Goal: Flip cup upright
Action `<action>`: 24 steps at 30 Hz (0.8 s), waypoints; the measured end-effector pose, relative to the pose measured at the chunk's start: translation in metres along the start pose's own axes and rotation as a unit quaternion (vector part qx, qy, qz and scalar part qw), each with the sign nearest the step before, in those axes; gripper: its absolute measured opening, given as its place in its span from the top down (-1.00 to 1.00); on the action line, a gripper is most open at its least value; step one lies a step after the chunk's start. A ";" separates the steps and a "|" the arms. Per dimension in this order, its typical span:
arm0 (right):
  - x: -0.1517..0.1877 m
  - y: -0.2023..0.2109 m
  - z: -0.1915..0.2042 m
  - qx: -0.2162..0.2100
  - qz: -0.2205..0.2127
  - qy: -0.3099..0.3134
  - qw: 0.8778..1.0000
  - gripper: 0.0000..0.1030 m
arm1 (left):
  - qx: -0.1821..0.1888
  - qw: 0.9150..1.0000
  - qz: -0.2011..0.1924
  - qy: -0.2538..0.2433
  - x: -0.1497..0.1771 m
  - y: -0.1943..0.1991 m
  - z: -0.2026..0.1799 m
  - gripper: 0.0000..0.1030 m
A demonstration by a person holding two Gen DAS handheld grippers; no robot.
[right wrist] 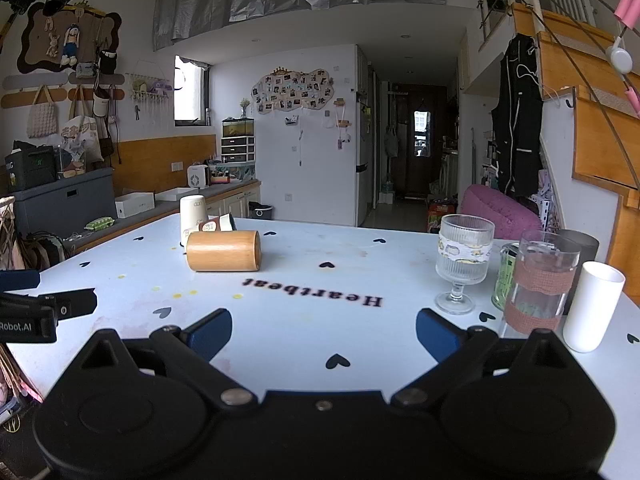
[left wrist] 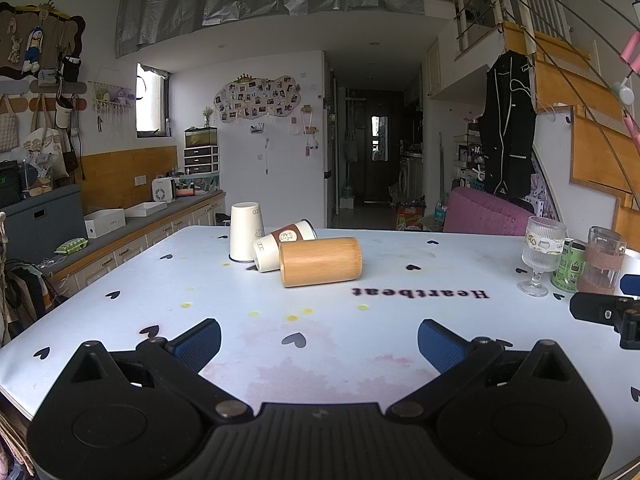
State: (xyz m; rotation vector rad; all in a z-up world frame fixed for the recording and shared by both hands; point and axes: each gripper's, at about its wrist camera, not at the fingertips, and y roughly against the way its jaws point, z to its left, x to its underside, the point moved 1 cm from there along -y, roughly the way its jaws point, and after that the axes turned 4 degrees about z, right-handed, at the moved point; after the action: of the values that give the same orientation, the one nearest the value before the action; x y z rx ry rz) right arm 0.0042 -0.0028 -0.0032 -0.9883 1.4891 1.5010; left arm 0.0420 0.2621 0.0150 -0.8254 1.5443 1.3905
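lying: 1 bamboo cup (left wrist: 321, 262), 1 paper cup (left wrist: 280, 246) | inverted: 1 white cup (left wrist: 246, 232) | left tool (left wrist: 319, 346), right tool (right wrist: 324, 332): spread, empty

Loft home, staircase (left wrist: 592, 120), photo wall (left wrist: 258, 98)

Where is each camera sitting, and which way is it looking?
Left wrist: sits on the left gripper, low over the near edge of the table, facing the wooden cup lying on its side; its own open blue fingers show, and the right gripper's tip at the right edge.
Right wrist: sits on the right gripper, further right, looking across the table with the stemmed glass close; its open fingers show.
Shared: the wooden cup, paper cups, stemmed glass, the "Heartbeat" print.
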 end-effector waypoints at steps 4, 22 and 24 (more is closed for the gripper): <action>0.000 0.000 0.000 0.000 0.000 0.000 1.000 -0.93 | 0.000 1.000 0.000 0.000 0.000 0.000 0.000 -1.00; 0.002 0.005 -0.004 0.000 -0.004 -0.009 1.000 -0.93 | 0.018 1.000 -0.010 0.010 -0.027 -0.024 0.011 -1.00; 0.004 0.007 -0.005 0.001 -0.005 -0.012 1.000 -0.93 | 0.021 1.000 -0.013 0.010 -0.035 -0.034 0.013 -1.00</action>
State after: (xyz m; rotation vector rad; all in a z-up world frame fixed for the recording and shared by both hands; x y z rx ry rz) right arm -0.0037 -0.0078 -0.0037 -0.9731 1.4667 1.4999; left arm 0.0887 0.2668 0.0330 -0.8328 1.5672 1.3297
